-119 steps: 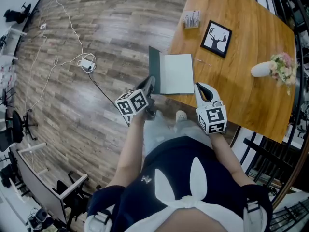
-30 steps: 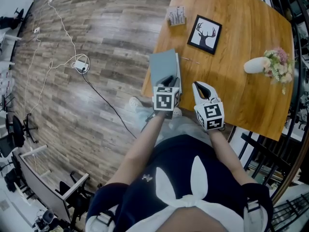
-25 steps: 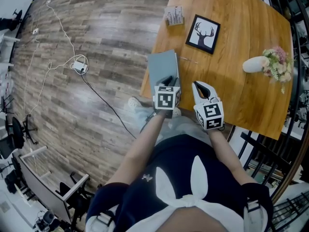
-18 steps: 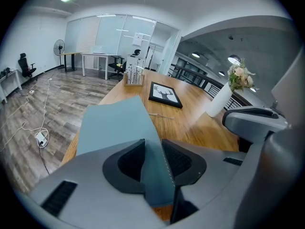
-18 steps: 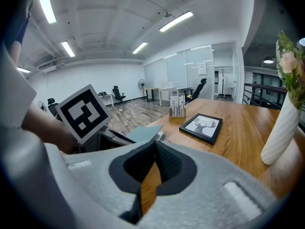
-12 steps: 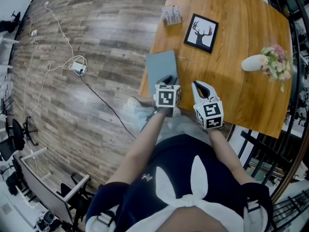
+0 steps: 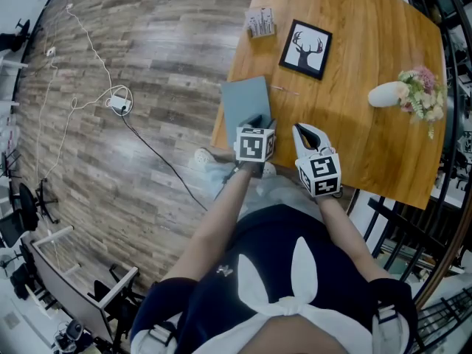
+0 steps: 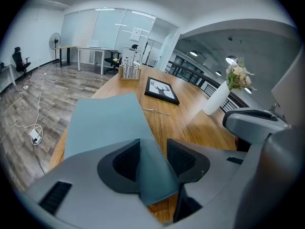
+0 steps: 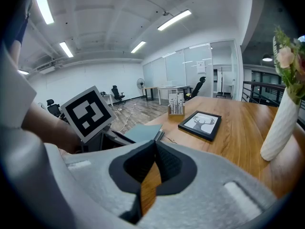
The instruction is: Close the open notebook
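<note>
Head view: the notebook (image 7: pixel 245 102) lies shut on the table (image 7: pixel 369 146), close to its edge and just ahead of the left gripper (image 7: pixel 256 122). The right gripper (image 7: pixel 304 133) is beside it, apart from the notebook. I think the danger is the edge. If the left gripper drags on the cover when it draws back, the notebook could slide toward the floor.

Left gripper view: the near corner of the cover sits between the fingers (image 8: pixel 125 159). A pad that catches this corner could lift the cover and open the notebook again. The jaws have just been opening. They now stand released, with a gap on the right pad's side, and I judge that they are not pressing the cover.

Right gripper view: the notebook is ahead and to the left of these fingers (image 9: pixel 169 163), behind the left gripper's marker cube (image 9: pixel 87 112). There is little risk here. The jaws are clenched tip to tip and nothing is between them.
</note>
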